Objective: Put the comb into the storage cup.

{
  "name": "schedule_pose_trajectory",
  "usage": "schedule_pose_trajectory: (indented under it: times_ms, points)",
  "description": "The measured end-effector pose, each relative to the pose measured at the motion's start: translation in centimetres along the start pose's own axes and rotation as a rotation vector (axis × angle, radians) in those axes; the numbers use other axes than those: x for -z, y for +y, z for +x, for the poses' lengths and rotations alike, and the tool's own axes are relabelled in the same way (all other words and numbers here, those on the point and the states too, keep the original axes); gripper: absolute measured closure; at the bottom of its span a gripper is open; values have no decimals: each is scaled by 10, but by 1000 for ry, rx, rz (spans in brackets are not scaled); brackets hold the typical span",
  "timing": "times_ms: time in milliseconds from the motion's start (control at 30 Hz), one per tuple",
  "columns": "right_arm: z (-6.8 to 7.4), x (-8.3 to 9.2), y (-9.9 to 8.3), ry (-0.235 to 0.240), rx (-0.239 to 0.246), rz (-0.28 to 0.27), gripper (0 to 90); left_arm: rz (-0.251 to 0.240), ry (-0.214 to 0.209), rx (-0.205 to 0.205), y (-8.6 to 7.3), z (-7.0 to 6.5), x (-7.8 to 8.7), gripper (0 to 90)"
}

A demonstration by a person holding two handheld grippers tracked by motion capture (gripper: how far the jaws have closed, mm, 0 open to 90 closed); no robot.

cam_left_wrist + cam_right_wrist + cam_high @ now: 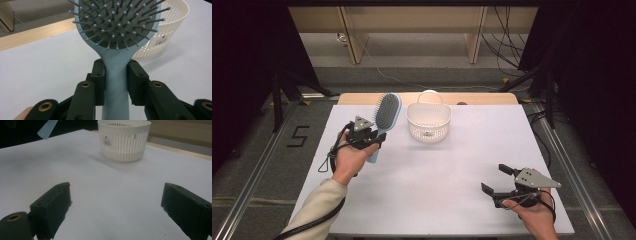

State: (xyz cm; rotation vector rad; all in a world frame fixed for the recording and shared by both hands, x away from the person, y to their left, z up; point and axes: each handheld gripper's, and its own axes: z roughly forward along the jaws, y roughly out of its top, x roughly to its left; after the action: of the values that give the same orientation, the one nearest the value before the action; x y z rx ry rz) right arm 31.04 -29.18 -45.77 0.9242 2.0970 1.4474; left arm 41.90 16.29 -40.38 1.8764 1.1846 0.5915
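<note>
A light blue hairbrush (385, 118) with a grey bristle pad is held up above the white table, left of a white slotted basket (429, 122). My left gripper (373, 136) is shut on the brush's handle (115, 82), both pads pressing its sides just below the head. The bristles (117, 20) face the camera in the left gripper view, with the basket (165, 37) behind them. My right gripper (496, 179) stands open near the table's front right, nothing between its jaws. In the right gripper view the basket (124, 141) sits ahead, and the handle's end (47, 128) shows at upper left.
The white table (437, 175) has a wooden strip (362, 98) along its far edge. Cables lie on the floor beyond, and dark stands rise at both sides. A "5" (298, 136) is marked on the floor left of the table.
</note>
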Motion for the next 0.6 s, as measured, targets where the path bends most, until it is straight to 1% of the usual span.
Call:
schedule_pose_trajectory:
  times_ms: [167,333,600]
  points:
    - [0,0,0,1,2,2,98,-12,-7,0,1,-1,0,698]
    - [0,0,0,1,1,1,99,-37,-14,2,2,-3,1,698]
    - [0,0,0,1,1,1,98,-61,-25,2,3,-4,0,698]
